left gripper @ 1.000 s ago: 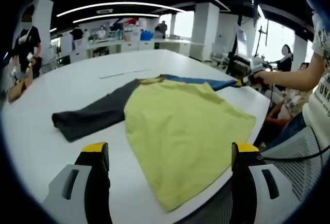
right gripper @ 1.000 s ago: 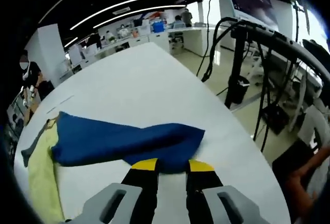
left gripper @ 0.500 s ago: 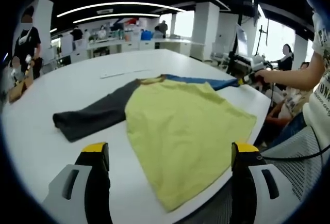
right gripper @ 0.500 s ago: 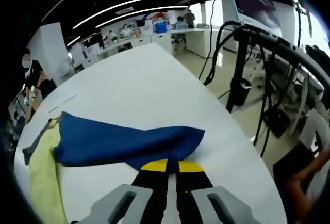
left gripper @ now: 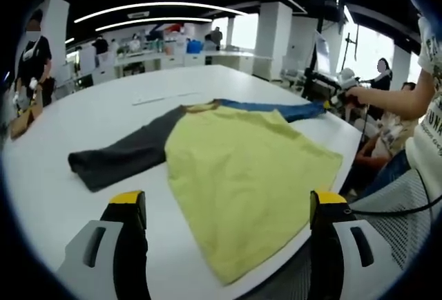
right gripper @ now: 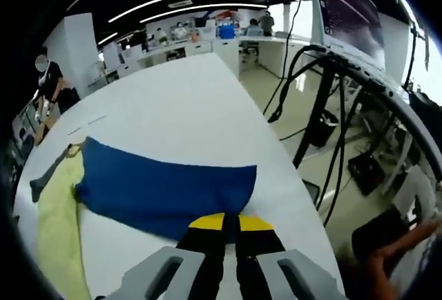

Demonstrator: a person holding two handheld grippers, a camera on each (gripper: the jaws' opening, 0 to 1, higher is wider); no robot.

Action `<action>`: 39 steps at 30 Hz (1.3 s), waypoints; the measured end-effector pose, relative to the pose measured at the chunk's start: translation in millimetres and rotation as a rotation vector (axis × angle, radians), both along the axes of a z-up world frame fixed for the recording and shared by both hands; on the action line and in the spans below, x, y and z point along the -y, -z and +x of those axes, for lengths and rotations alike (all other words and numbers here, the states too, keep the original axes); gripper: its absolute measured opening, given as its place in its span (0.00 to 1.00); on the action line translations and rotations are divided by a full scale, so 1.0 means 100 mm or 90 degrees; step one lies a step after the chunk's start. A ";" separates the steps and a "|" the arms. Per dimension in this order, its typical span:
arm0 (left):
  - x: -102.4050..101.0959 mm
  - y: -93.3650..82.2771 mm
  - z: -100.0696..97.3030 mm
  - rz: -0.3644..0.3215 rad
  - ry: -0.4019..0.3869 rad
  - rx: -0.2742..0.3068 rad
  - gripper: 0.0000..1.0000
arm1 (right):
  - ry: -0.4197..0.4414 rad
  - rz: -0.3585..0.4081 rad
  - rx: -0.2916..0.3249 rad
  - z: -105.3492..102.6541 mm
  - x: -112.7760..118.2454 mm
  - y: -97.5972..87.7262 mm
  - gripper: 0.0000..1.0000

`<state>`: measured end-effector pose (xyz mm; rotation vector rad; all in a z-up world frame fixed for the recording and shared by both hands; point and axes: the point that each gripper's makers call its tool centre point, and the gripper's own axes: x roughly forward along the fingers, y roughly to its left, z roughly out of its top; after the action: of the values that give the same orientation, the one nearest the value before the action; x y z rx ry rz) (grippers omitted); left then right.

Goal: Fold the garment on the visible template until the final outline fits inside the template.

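Observation:
A long-sleeved garment lies spread on the white table (left gripper: 83,117). Its yellow body (left gripper: 242,172) is in the middle, a dark grey sleeve (left gripper: 121,155) reaches left and a blue sleeve (left gripper: 273,108) reaches right. My left gripper (left gripper: 228,203) hovers open before the near hem with nothing between its jaws. In the right gripper view, my right gripper (right gripper: 231,222) is shut on the cuff end of the blue sleeve (right gripper: 166,193), which is stretched flat towards the table's edge. The yellow body (right gripper: 59,238) lies at the left there. A hand holds that right gripper (left gripper: 340,99) at the table's far right.
A thin pale strip (left gripper: 166,97) lies on the table beyond the collar. A mesh chair (left gripper: 394,203) stands at the near right edge. Black stands with cables (right gripper: 324,99) rise off the table's right side. People stand at desks in the back, one at the left (left gripper: 31,58).
My right gripper went from slightly apart to shut on the blue cuff and drew it outward and up, stretching the sleeve flat. The left gripper has not moved.

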<state>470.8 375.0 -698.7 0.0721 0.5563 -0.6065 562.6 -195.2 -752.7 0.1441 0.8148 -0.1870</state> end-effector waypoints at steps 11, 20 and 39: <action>-0.01 -0.01 -0.01 0.001 -0.004 0.001 0.96 | -0.014 -0.006 -0.035 -0.07 0.08 0.17 0.04; -0.01 0.02 0.00 0.003 0.001 0.000 0.96 | -0.016 0.000 -0.038 -0.13 0.07 0.21 0.20; -0.06 0.05 -0.02 0.014 -0.005 -0.001 0.97 | -0.002 -0.013 -0.069 -0.20 0.05 0.33 0.13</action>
<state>468.5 381.5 -704.0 0.0908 0.5641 -0.5932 542.8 -199.9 -786.1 0.1136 0.9203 -0.2012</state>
